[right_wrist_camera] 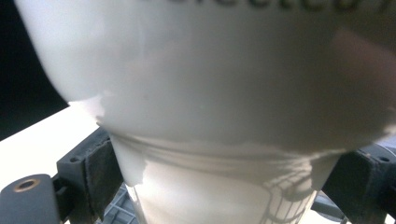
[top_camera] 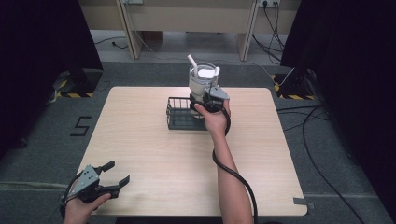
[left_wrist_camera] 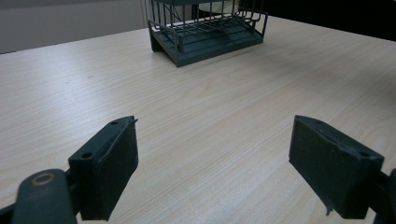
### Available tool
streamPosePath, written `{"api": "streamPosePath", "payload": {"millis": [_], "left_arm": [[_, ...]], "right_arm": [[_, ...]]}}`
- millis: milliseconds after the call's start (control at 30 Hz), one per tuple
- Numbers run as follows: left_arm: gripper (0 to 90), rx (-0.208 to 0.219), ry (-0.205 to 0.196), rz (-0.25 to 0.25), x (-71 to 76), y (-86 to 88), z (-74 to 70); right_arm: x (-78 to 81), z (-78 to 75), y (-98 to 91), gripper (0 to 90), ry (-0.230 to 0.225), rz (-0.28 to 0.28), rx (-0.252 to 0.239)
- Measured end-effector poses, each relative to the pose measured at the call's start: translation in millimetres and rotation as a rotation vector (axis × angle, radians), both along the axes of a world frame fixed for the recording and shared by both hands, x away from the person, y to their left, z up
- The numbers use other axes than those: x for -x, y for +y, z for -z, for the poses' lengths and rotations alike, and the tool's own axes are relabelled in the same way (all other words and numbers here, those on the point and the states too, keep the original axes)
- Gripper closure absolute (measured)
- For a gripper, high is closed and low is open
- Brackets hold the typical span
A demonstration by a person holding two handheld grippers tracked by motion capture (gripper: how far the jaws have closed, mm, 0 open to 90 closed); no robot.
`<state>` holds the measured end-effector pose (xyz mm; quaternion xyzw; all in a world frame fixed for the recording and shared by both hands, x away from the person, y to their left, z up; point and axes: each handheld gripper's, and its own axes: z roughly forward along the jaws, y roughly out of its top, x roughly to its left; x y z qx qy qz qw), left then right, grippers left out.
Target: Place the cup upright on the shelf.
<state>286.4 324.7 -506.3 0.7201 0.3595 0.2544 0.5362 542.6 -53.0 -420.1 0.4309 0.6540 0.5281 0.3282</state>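
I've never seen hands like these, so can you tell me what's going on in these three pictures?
A person holds a black claw in each hand. One picture looks down from above the wooden table. The other two come from small cameras riding on each claw. The right claw squeezes a clear plastic cup with white things inside, just over a dark wire basket. Up close, that cup looks huge between the black fingers. The left claw rests open near the table's front edge, holding nothing.
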Motion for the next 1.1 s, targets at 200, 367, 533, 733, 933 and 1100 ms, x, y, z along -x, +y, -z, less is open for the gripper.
{"api": "streamPosePath", "payload": {"millis": [200, 367, 533, 733, 933, 1100], "left_arm": [[15.0, 0.001, 0.001, 0.001, 0.1, -0.1, 0.1], [15.0, 0.001, 0.000, 0.002, 0.2, 0.1, 0.0], [15.0, 0.001, 0.000, 0.002, 0.3, 0.0, -0.1], [15.0, -0.003, -0.002, 0.005, 0.7, -0.1, -0.3], [15.0, -0.005, -0.003, 0.007, 0.8, 0.0, -0.2], [14.9, -0.009, -0.006, 0.009, 0.9, -0.6, -0.3]], "right_arm": [[-2.3, 8.8, 2.5, 10.6, 0.020, 0.001, 0.002], [-3.8, 17.2, 3.7, 10.6, 0.036, 0.001, 0.004], [-4.2, 18.2, 4.4, 10.5, 0.026, -0.002, 0.009], [-2.7, 21.8, 8.5, 9.7, 0.007, -0.004, 0.029], [-2.7, 24.4, 10.8, 7.9, -0.003, 0.003, 0.014], [-2.5, 23.9, 10.9, 5.4, -0.014, 0.011, 0.021]]}}
